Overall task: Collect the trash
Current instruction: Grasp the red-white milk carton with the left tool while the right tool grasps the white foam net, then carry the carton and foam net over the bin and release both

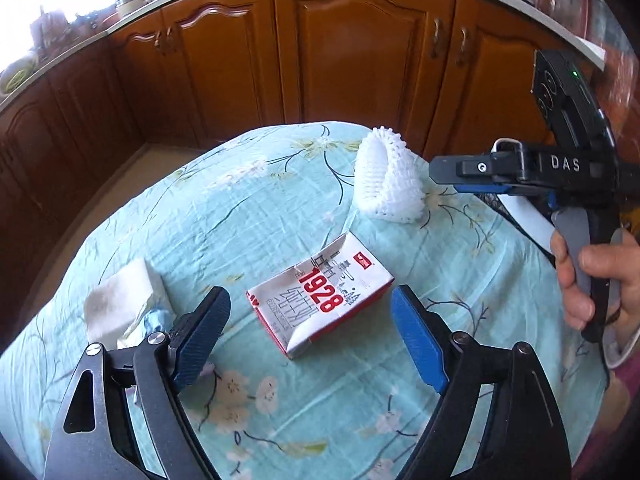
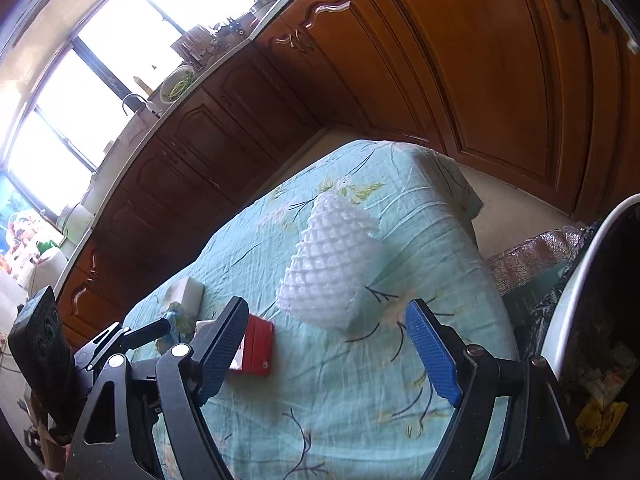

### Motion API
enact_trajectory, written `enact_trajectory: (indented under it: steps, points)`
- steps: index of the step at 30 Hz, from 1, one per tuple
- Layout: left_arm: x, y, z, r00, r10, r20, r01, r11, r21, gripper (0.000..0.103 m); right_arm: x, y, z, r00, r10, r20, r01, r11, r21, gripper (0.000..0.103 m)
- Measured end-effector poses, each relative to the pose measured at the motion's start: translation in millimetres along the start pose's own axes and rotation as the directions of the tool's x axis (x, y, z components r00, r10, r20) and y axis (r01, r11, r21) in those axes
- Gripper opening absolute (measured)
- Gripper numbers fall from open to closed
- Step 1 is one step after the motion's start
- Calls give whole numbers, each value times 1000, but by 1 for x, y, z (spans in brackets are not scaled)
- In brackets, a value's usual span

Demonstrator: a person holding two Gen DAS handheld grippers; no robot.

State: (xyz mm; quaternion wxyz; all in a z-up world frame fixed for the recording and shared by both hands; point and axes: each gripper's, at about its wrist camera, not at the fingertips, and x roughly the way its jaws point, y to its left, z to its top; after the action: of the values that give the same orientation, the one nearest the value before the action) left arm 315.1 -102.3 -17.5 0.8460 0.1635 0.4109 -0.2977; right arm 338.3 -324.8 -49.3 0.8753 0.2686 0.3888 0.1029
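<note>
Three pieces of trash are seen lying on the table (image 1: 472, 360): a carton (image 1: 320, 294) near the middle, a foam net (image 1: 386, 174) farther off to the right, and a tissue (image 1: 120, 300) at the left. Nothing is held. The left gripper (image 1: 310, 334) is poised just short of the carton with its fingers spread wide to either side of it, not touching. The right gripper (image 2: 326, 354) is likewise spread, aimed at the foam net (image 2: 330, 264), which lies a little beyond its tips; the carton (image 2: 256, 346) shows red behind its left finger.

A bin (image 2: 592, 340) is seen at the right, just off the table's right edge, with scraps already lying in it, so part of the collecting is judged done; three items are left.

The cloth is clear between the items, and room for both grippers is judged ample. The foam net sits near the far edge, and the tissue near the left one, so a push could send either over. Cabinets (image 1: 360, 52) stand beyond a strip of floor.
</note>
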Motion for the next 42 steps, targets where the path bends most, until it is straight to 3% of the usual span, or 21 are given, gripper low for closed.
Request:
enact_trajectory:
  steps: [5, 6, 8, 9, 10, 12, 13, 16, 17, 22, 33, 36, 42]
  points:
    - [26, 6, 5, 997, -24, -74, 27, 999, 46, 87, 22, -9, 11, 999, 28, -24, -26, 997, 67, 81]
    - [32, 6, 6, 995, -34, -89, 38, 998, 44, 87, 25, -9, 11, 999, 30, -28, -28, 997, 71, 76]
    - [43, 3, 8, 991, -53, -123, 58, 997, 41, 88, 31, -8, 11, 999, 34, -38, -31, 997, 72, 59]
    - [47, 0, 7, 990, -46, -134, 52, 998, 47, 87, 33, -8, 10, 999, 29, -43, -26, 997, 71, 37]
    - [48, -3, 5, 991, -29, -133, 37, 998, 55, 87, 33, -6, 8, 999, 16, -47, -13, 998, 67, 25]
    - [47, -9, 0, 992, -26, -126, 35, 997, 72, 87, 27, -5, 4, 999, 12, -36, -10, 999, 50, 18]
    - [45, -12, -3, 993, -22, -119, 31, 997, 76, 81, 22, -4, 1, 1000, 7, -26, -6, 999, 36, 14]
    - [37, -18, -12, 992, -21, -126, 28, 998, 50, 53, 9, -3, -5, 1000, 6, -8, -6, 1000, 12, 11]
    - [33, -20, -15, 992, -20, -124, 24, 999, 34, 51, 4, -3, -8, 1000, 11, -3, -11, 1000, 9, 11]
    - [10, -32, -29, 995, -69, -66, 64, 995, -75, 50, -26, -1, -22, 999, 31, 26, -31, 999, -14, 10]
    - [-35, -75, -56, 984, -146, 102, 169, 948, -268, 48, -110, -15, -66, 991, 18, 130, -13, 999, -41, 10]
    - [-39, -88, -55, 973, -189, 130, 220, 930, -294, 47, -129, -26, -78, 988, -3, 152, 7, 1000, -24, 10]
    - [-41, -119, -51, 969, -187, 159, 226, 935, -274, 47, -160, -50, -98, 980, -34, 194, 29, 999, 27, 10]
